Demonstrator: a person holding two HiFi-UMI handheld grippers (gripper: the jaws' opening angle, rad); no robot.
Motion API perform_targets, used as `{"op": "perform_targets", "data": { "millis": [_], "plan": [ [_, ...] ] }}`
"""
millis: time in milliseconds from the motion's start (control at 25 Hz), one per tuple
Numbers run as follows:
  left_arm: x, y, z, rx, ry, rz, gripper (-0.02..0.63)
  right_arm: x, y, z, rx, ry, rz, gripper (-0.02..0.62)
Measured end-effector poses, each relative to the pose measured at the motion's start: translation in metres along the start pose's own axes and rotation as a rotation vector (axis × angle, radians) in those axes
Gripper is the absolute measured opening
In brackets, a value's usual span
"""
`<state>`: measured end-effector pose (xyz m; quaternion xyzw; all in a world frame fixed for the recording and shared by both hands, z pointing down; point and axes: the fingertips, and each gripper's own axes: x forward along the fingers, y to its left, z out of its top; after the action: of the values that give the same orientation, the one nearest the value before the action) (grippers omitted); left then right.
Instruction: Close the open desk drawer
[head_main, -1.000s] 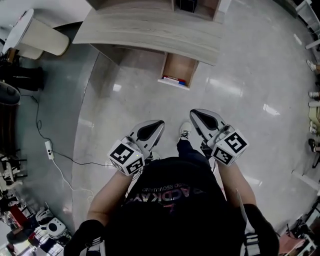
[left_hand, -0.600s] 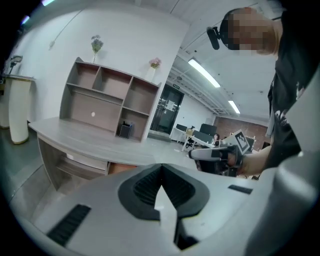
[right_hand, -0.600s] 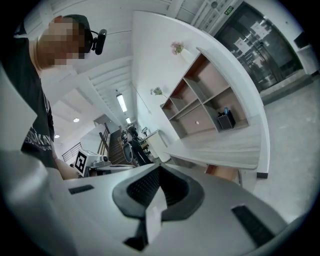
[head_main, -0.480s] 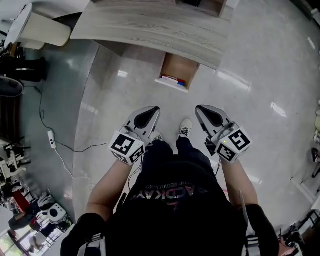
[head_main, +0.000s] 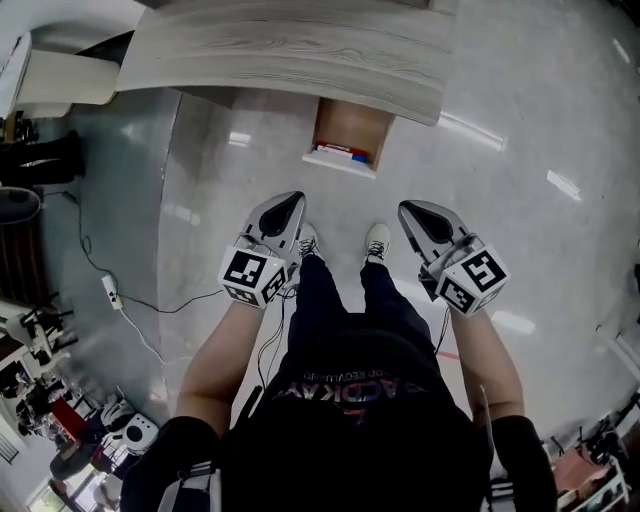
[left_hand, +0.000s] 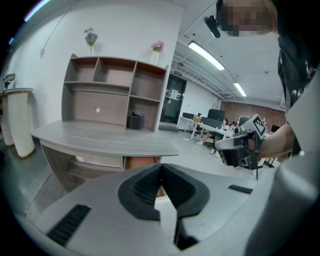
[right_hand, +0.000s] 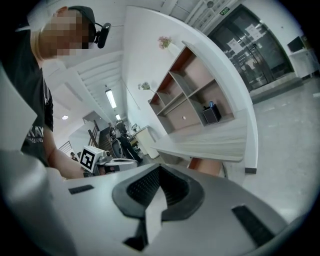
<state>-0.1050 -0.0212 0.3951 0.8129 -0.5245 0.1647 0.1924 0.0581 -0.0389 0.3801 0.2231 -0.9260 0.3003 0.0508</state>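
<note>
The open drawer (head_main: 346, 138) sticks out from under the grey wood-grain desk (head_main: 280, 50), with red, blue and white items along its near front. Both grippers hang over the floor short of it, apart from the drawer. My left gripper (head_main: 291, 200) is shut and empty, and points toward the drawer's left side. My right gripper (head_main: 409, 209) is likewise shut with nothing in it, to the drawer's lower right. In the left gripper view the brown drawer (left_hand: 141, 162) shows just beyond the shut left gripper (left_hand: 161, 168). The right gripper view shows the drawer (right_hand: 206, 166) past the shut right gripper (right_hand: 159, 171).
A shelf unit (left_hand: 116, 94) stands on the desk. A white rounded stand (head_main: 62, 78) is at the desk's left end. A power strip (head_main: 111, 291) and its cable lie on the floor at left. The person's shoes (head_main: 376, 241) stand between the grippers.
The person has stepped closer to the desk, so the drawer lies nearer the grippers. Both grippers have advanced and sunk a little, still shut.
</note>
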Motion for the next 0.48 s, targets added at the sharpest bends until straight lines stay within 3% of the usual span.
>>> {"op": "perform_targets", "data": {
  "millis": [240, 360, 480],
  "plan": [
    [0.016, 0.005, -0.020, 0.046, 0.041, -0.027, 0.012, -0.010, -0.015, -0.023, 0.013, 0.009, -0.110, 0.019],
    [0.019, 0.022, -0.035, 0.075, 0.062, -0.044, 0.034, 0.006, -0.021, -0.040, 0.000, 0.028, -0.163, 0.111],
    [0.024, 0.036, -0.053, 0.104, 0.093, -0.055, 0.109, 0.016, -0.034, -0.062, -0.020, 0.065, -0.235, 0.141]
  ]
}}
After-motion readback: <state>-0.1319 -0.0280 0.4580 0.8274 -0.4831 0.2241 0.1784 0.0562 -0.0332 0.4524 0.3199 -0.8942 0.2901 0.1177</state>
